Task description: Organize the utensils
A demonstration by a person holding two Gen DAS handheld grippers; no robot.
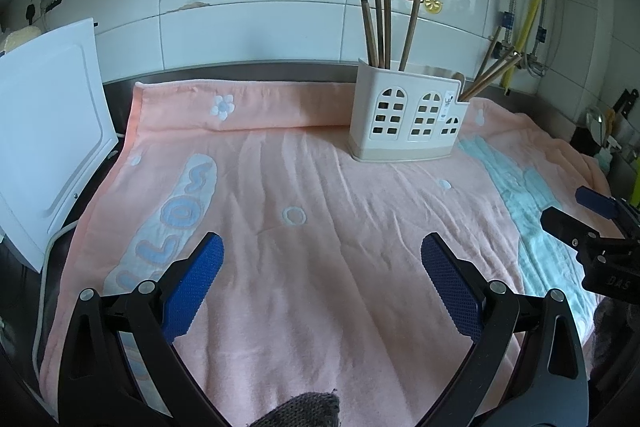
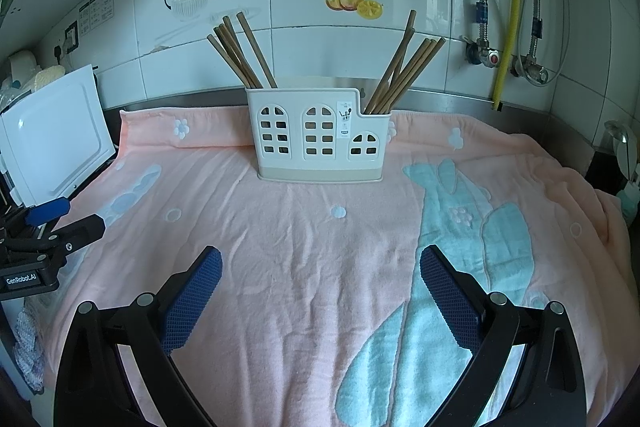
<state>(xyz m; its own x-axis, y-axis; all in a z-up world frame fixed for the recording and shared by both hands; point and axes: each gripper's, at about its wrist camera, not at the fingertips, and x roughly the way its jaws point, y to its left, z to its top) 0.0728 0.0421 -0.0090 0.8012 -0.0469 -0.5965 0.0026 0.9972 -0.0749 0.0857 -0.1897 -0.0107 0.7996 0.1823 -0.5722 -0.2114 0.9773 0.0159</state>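
Observation:
A cream utensil holder point(image 1: 406, 115) point(image 2: 318, 137) with window-shaped cutouts stands upright on a pink towel point(image 1: 300, 211) point(image 2: 300, 247). Several brown wooden chopsticks lean in its left compartment point(image 1: 378, 27) point(image 2: 240, 53). Several more lean out of its low right compartment point(image 1: 490, 73) point(image 2: 408, 67). My left gripper point(image 1: 322, 247) is open and empty above the towel, well short of the holder. My right gripper point(image 2: 320, 259) is open and empty too, in front of the holder. The right gripper also shows at the right edge of the left wrist view point(image 1: 576, 215). The left gripper shows at the left edge of the right wrist view point(image 2: 68, 219).
A white board point(image 1: 44, 147) point(image 2: 56, 135) leans at the left of the towel. A tiled wall point(image 1: 280, 27) point(image 2: 320, 59) rises behind the counter. Pipes and a yellow hose point(image 2: 510, 27) hang at the right. Kitchen items point(image 2: 624, 155) stand at the far right.

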